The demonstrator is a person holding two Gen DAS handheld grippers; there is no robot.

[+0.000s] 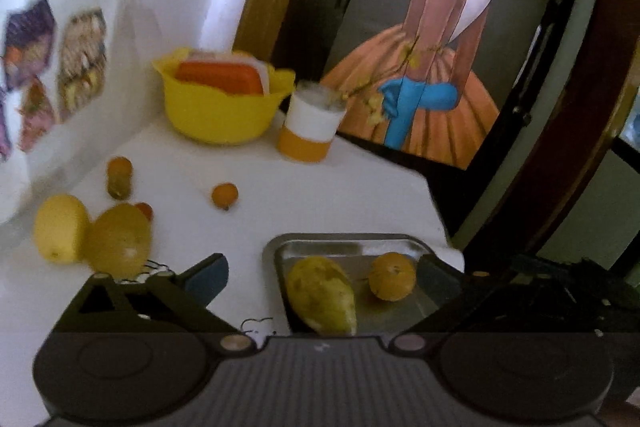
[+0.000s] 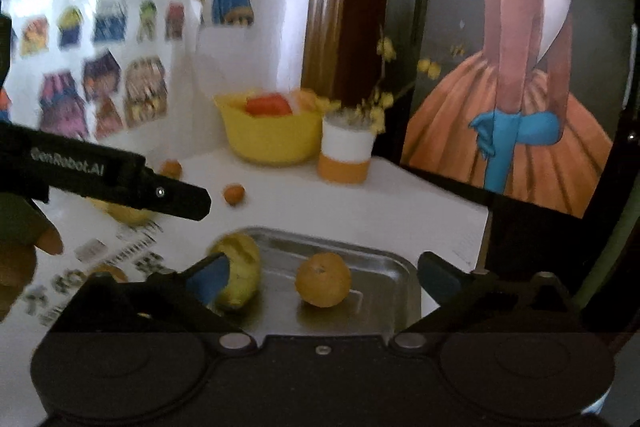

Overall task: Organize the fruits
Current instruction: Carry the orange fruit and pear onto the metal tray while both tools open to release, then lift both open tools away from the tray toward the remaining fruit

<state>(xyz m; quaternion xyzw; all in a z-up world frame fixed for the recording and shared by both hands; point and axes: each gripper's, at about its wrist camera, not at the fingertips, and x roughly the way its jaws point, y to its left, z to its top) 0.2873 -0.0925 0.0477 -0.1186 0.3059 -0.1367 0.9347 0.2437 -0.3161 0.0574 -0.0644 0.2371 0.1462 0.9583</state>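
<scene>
Jaws of both grippers stand spread and hold nothing. The left gripper (image 1: pixel 322 277) and right gripper (image 2: pixel 322 277) both hang over the near end of a steel tray (image 2: pixel 400 267).

Tray contents: one yellow mango (image 1: pixel 322 293) and one orange (image 2: pixel 323 279), lying apart. Loose on the white worktop (image 1: pixel 320 195): two lemons (image 1: pixel 60 229) touching each other at the left, a small orange fruit (image 1: pixel 225 195) mid-worktop, and another small fruit (image 1: pixel 119 177) near the wall; its kind is too blurred to tell.

Judgement: sorting is partly done; the step in hand looks like a move between placements. Next move calls for reaching left to a loose fruit, probably the lemons, and closing around one.

Writing: "GenRobot.AI" (image 2: pixel 67 163) on the left gripper's body in the right wrist view. Printed marks on the worktop are unreadable.
</scene>
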